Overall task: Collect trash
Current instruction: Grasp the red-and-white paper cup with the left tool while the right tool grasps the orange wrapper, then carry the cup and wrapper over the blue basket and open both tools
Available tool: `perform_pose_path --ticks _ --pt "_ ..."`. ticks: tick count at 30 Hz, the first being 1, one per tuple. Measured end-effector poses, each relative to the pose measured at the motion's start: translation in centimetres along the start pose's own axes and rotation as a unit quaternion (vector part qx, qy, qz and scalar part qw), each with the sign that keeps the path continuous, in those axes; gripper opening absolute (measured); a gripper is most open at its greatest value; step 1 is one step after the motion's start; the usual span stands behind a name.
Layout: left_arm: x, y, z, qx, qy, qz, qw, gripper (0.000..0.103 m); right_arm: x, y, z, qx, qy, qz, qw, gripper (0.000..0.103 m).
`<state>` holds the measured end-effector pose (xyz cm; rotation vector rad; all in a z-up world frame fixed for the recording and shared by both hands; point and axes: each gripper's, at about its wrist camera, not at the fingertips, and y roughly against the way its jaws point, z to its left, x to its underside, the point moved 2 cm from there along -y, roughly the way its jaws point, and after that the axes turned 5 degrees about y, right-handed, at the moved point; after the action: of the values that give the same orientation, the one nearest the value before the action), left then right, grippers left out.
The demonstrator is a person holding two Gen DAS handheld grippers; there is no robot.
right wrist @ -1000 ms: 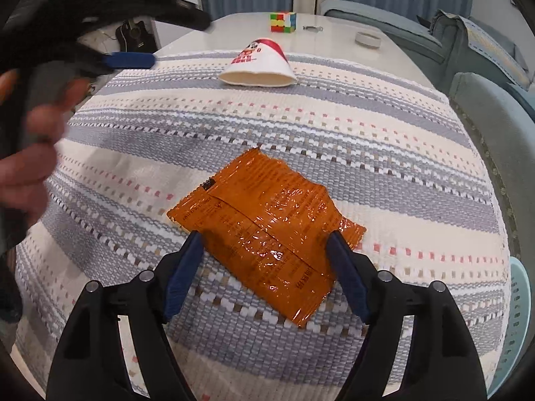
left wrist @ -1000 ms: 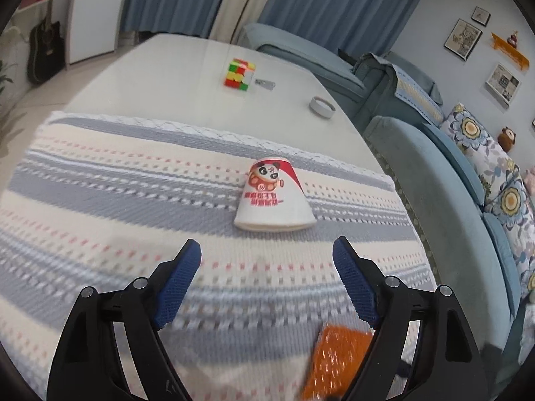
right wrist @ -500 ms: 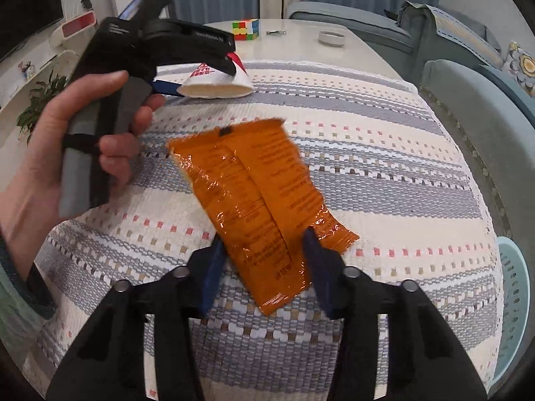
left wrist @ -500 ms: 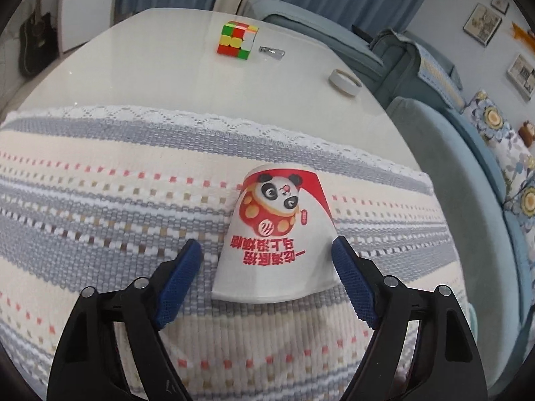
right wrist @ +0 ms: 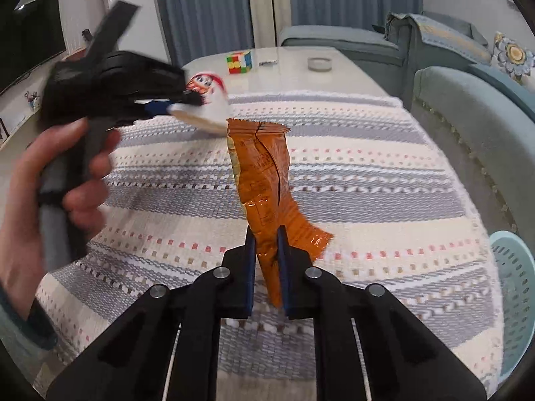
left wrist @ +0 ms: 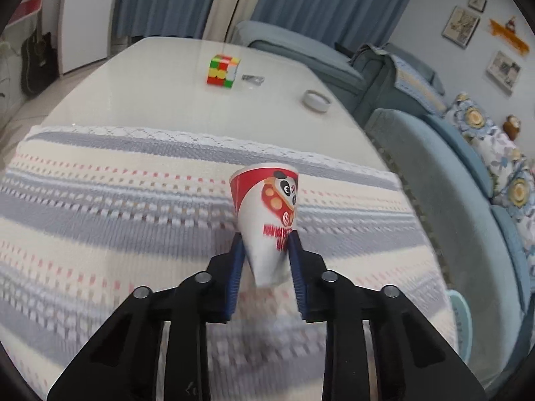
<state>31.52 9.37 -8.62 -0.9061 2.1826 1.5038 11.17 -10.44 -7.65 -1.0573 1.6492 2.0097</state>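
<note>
Both grippers are clamped on trash. Left gripper (left wrist: 265,250) has its blue pads pressed against the crushed rim end of a paper cup (left wrist: 269,214), jaws narrowed to a small gap; the cup's base points away from it, lifted above the cloth (left wrist: 117,207). The cup is a smooth white cone with a red band and a panda print. Right gripper (right wrist: 265,247) has its jaws nearly together, pinching the lower part of a wrapper (right wrist: 262,180), which stands up ahead of the fingers, clear of the cloth. The wrapper is glossy orange foil, creased along its length, with a torn top edge. The cloth is a coarse weave in grey and cream stripes with a lace edge. To the right gripper's lower right sits a pale blue perforated basket (right wrist: 515,287).
</note>
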Motion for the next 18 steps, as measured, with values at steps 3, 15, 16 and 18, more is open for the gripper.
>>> perform_pose_path --ticks 3,15,16,18 --pt "1.7 3.1 -1.2 0.01 -0.013 -0.01 0.9998 0.022 0.0 2.3 -1.6 0.006 -0.027 -0.007 1.0 0.004" --pt "6.3 12.8 -14.8 0.121 -0.095 -0.029 0.9877 0.022 -0.2 14.5 -13.3 0.083 -0.14 -0.061 0.985 0.003" --pt "7.0 13.1 -16.7 0.13 -0.107 -0.027 0.9853 0.022 0.0 15.6 -14.4 0.093 -0.149 -0.065 0.982 0.003" --pt "8.2 13.2 -19.7 0.145 -0.126 -0.021 0.9811 0.022 0.4 17.3 -16.8 0.115 -0.167 -0.068 0.977 0.003"
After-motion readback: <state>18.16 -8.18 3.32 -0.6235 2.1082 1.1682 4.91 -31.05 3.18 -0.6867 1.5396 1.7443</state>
